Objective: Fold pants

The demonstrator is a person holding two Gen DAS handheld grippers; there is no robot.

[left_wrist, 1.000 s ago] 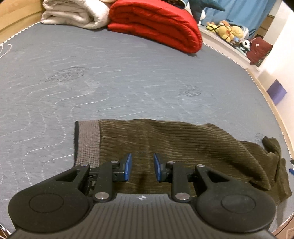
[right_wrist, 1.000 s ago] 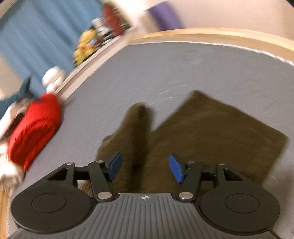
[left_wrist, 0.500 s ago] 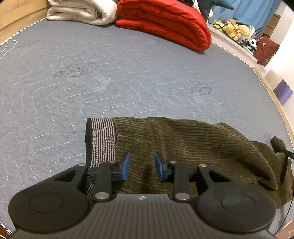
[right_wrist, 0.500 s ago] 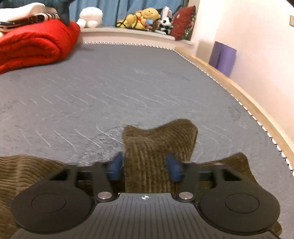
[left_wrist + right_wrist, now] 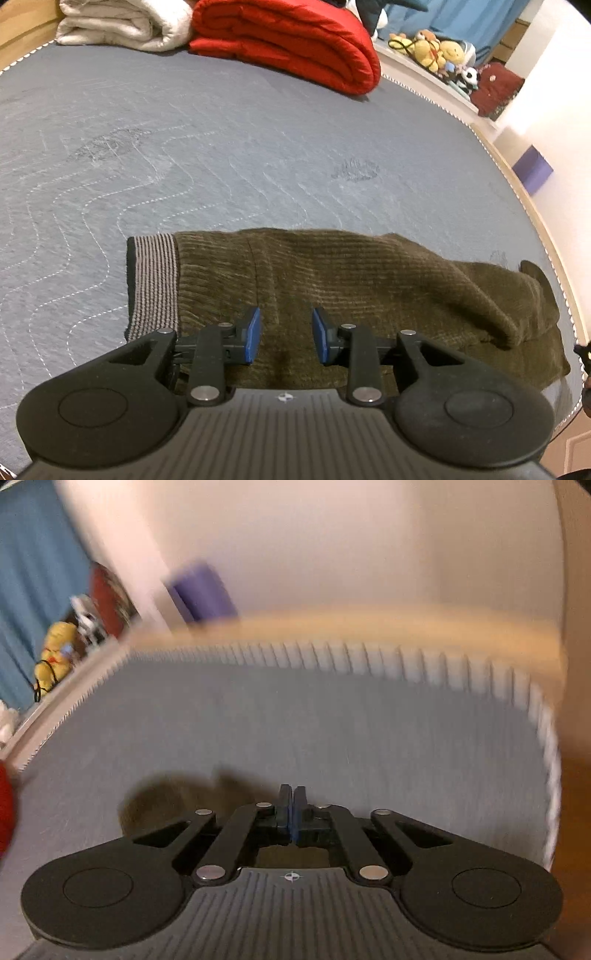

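Both tools angled downward; left tool (image 5: 285,340) part-open over olive pants (image 5: 369,288); right tool (image 5: 291,808) pinched shut.

Olive-brown corduroy pants (image 5: 369,288), folded lengthwise, lying flat, striped grey waistband (image 5: 155,284) at left

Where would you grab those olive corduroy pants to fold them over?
Probably at the striped grey waistband of the olive corduroy pants, coming from the near edge. It lies flat and straight at the left end, a firm band with bare grey mattress around it, whereas the leg ends on the right are rumpled.
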